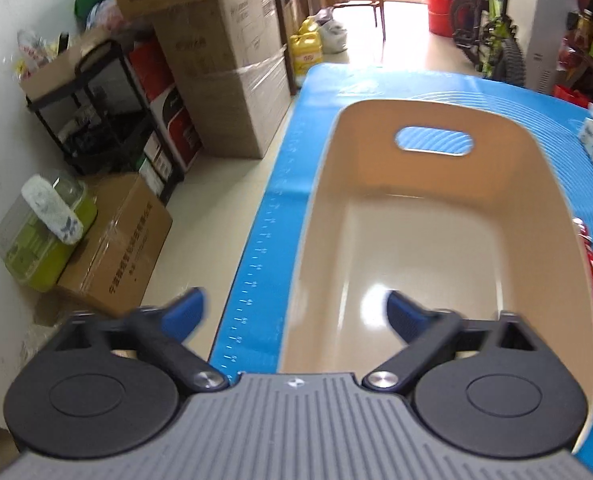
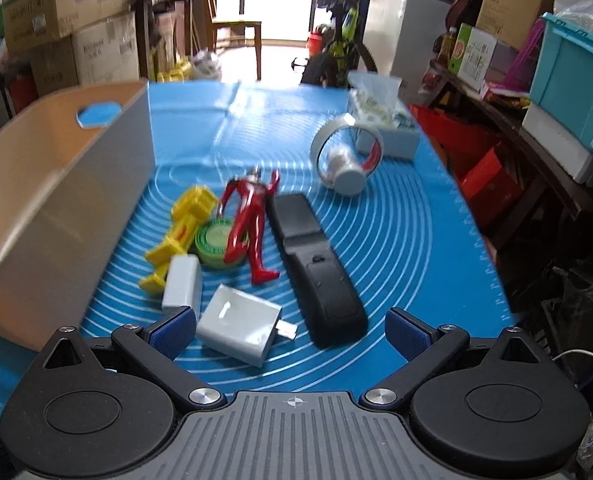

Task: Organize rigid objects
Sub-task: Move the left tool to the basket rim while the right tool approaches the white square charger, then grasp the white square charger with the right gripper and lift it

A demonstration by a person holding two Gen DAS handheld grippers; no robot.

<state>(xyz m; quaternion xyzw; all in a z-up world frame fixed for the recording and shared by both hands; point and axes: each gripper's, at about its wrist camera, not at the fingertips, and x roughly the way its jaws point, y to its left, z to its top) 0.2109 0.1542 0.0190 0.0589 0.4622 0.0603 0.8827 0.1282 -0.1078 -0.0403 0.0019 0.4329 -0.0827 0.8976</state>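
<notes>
A: How did the tongs stand?

B: Both were spread and held nothing. The right gripper [image 2: 290,330] hovered low over the white square charger with a metal plug [image 2: 238,330], which lay between its fingers, the black curved remote [image 2: 316,264] just beside.

A: And the left?

B: The left gripper [image 1: 294,312] straddled the near left wall of the empty beige plastic bin [image 1: 428,240], probably steadying it. The toys lay beside that bin on the blue mat [image 2: 396,240], likely awaiting transfer.

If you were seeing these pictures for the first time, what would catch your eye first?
The big empty beige plastic bin on the blue mat, under the open left gripper. Right of it lies a cluster: a red-and-silver toy figure, a yellow plastic toy and a long black remote.
</notes>
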